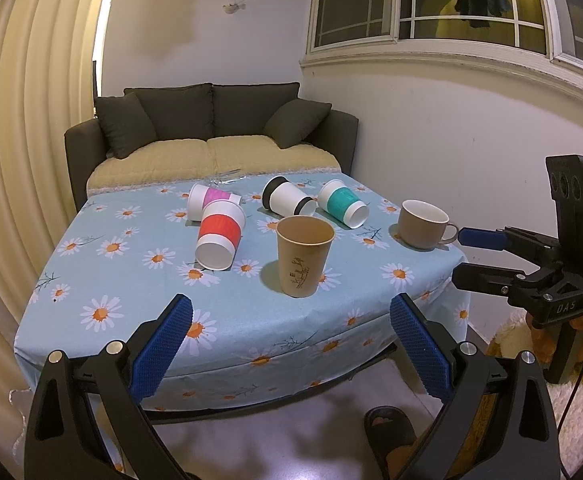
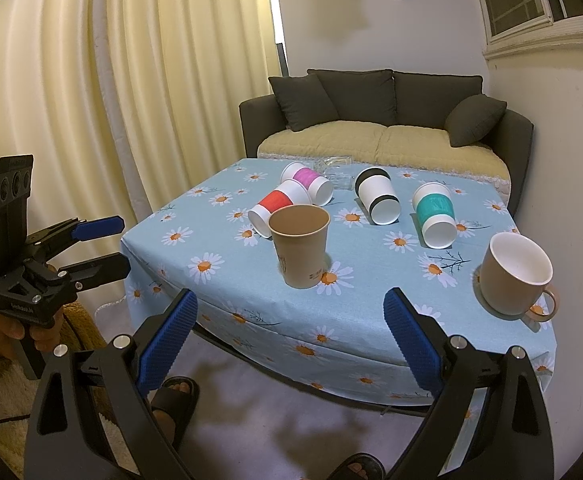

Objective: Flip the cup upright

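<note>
left tongs (image 1: 291,344) open | red-sleeved cup (image 1: 220,234) on its side, well beyond

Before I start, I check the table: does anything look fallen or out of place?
Yes. Four cups lie on their sides: red, pink, black-banded, and teal. The paper cup and mug stand upright.

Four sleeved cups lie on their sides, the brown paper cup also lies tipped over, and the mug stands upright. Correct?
Not quite: the brown paper cup stands upright, mouth up, as the left wrist view shows. The four sleeved cups do lie on their sides and the mug is upright.
</note>
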`<state>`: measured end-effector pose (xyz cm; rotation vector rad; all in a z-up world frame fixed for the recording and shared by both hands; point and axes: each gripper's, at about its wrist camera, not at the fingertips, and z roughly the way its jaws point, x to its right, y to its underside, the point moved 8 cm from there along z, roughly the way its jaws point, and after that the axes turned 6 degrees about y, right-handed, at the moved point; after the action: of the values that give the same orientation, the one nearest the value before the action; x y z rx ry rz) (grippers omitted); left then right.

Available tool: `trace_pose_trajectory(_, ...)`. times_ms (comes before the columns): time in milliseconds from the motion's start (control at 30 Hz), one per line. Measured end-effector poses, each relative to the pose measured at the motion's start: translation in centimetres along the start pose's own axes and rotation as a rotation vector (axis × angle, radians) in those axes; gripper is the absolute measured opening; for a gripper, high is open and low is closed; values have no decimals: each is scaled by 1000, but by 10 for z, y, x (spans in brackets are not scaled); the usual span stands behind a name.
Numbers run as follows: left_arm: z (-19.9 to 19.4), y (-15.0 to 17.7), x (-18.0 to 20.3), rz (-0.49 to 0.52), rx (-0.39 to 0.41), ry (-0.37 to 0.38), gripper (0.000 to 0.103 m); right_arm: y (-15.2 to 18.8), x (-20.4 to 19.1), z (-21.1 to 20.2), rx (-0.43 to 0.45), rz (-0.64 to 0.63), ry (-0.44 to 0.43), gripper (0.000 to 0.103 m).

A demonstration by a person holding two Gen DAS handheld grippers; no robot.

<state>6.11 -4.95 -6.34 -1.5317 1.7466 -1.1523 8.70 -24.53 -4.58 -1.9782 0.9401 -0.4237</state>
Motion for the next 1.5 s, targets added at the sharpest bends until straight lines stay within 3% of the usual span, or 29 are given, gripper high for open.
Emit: trace_pose_trajectory(1500, -1, -2, 2, -6, 5, 0, 97, -4, 5, -7, 27, -5, 23, 93)
